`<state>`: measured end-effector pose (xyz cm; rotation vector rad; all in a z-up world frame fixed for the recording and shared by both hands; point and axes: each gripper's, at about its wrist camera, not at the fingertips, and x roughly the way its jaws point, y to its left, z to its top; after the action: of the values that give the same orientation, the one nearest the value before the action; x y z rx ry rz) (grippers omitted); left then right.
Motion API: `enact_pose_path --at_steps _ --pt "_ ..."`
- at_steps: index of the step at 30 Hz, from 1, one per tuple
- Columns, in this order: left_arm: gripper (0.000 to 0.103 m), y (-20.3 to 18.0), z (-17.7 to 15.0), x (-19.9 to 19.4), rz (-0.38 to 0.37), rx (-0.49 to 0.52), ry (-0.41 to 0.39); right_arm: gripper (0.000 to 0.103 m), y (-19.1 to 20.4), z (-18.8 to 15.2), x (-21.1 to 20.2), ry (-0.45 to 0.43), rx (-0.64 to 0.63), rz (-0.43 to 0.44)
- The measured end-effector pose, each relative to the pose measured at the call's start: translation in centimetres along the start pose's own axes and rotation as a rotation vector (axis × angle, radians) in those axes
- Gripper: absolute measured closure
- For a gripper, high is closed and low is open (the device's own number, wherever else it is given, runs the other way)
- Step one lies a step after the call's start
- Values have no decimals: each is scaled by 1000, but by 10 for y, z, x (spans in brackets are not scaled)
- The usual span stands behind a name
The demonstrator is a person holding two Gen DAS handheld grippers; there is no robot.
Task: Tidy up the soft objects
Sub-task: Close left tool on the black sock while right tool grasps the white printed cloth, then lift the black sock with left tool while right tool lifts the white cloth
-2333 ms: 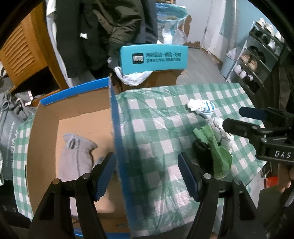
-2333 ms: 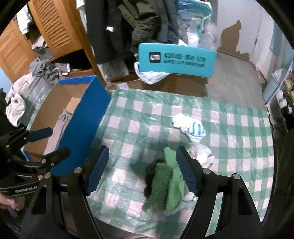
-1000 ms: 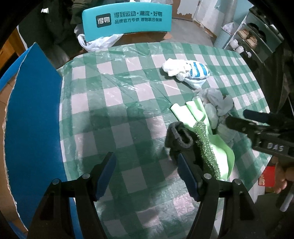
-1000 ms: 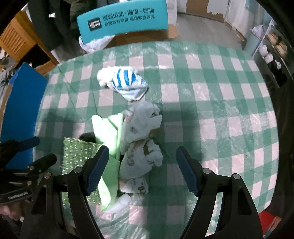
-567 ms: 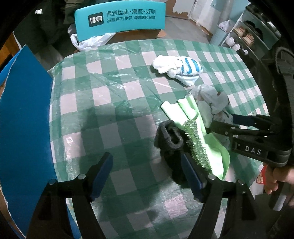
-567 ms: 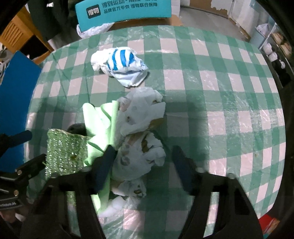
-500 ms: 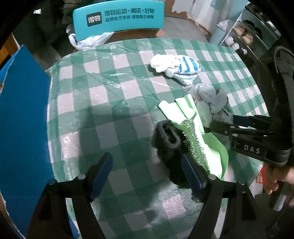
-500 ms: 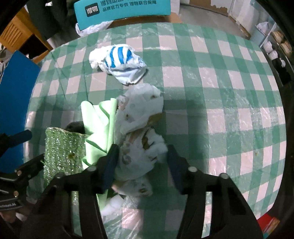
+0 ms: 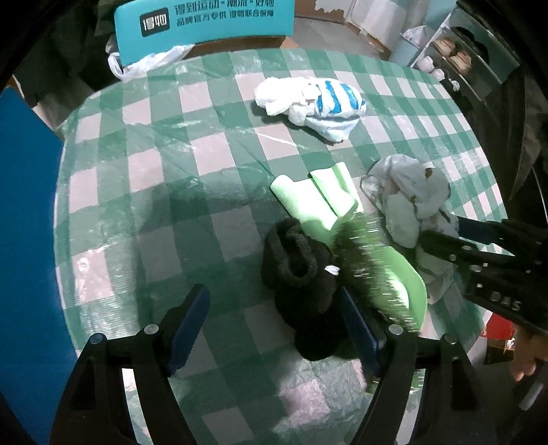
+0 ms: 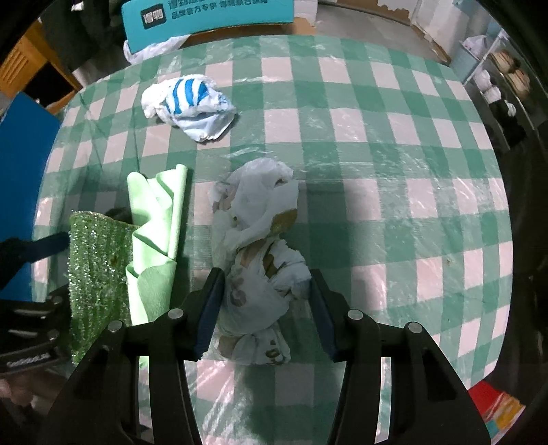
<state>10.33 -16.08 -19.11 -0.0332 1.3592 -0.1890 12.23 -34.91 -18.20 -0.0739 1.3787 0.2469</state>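
Note:
On the green checked tablecloth (image 9: 164, 164) lie several soft things. My left gripper (image 9: 274, 325) is open, its jaws on either side of a black fuzzy sock (image 9: 301, 274). Beside the sock lie a glittery green cloth (image 9: 370, 260) and a pale green cloth (image 9: 318, 198). My right gripper (image 10: 267, 308) has closed in on a white patterned cloth (image 10: 257, 232), its pads at the cloth's two sides. The right gripper also shows in the left wrist view (image 9: 445, 236). A white and blue striped cloth (image 10: 191, 102) lies farther back.
A blue cardboard box wall (image 9: 24, 205) stands at the table's left. A teal chair back (image 9: 205, 17) with a white plastic bag (image 9: 144, 61) is behind the table. A shoe rack (image 9: 455, 51) stands at the far right.
My left gripper has moved from over the box to the black sock. My right gripper has moved onto the white patterned cloth and its jaws have narrowed around it.

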Motion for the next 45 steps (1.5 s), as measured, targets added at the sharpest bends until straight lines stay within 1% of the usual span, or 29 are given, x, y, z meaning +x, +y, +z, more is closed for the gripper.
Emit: enact_pose_path --at_steps 4,6,7,8,10,11,12,13,21,22,23,24,26,28,30,32,35,38,43,45 --pt "24 -1 2 7 -22 -13 14 52 -6 -1 -6 -22 12 10" --pt "24 -1 1 8 -21 -13 8 43 -8 -1 -8 -28 12 13" --pt "28 -1 1 8 -24 -11 6 42 -10 -3 -9 -33 12 12" --pt "32 -1 1 8 -32 -8 5 41 -6 2 -7 -34 12 12" --pt "48 -1 1 9 -52 -7 10 41 -4 5 -3 -34 10 16" --pt "53 -1 1 9 -61 -4 12 41 -3 5 -2 -33 8 16" --pt "61 -2 0 9 -68 3 13 41 -3 5 0 -32 6 14" --pt "66 -3 0 9 -68 8 12 41 -1 7 3 -29 5 13" --pt "67 4 -1 -2 -13 46 -17 41 1 5 22 4 -8 -3" --pt "67 6 -1 -5 3 51 -22 43 2 5 24 11 -11 -9" --pt "67 7 -1 -7 16 54 -27 50 3 5 26 16 -14 -16" --pt "67 10 -2 -10 26 55 -32 53 3 5 26 17 -19 -27" --pt "67 16 -3 -14 41 55 -40 56 4 6 25 16 -21 -28" --pt "67 20 -4 -19 63 57 -49 57 4 7 22 7 -16 -21" --pt "67 22 -6 -24 108 73 -62 58 4 8 17 -6 -14 -28" --pt "67 26 -8 -29 125 74 -73 59 6 11 10 -18 -8 -25" --pt "67 32 -10 -36 112 55 -83 59 6 10 -1 -37 -6 -21" --pt "67 35 -13 -44 120 54 -97 59 11 9 -14 -56 -7 -13" --pt "67 37 -17 -60 107 45 -124 59 24 9 -35 -90 -18 1" --pt "67 37 -18 -65 102 45 -132 59 28 3 -46 -101 -26 4"
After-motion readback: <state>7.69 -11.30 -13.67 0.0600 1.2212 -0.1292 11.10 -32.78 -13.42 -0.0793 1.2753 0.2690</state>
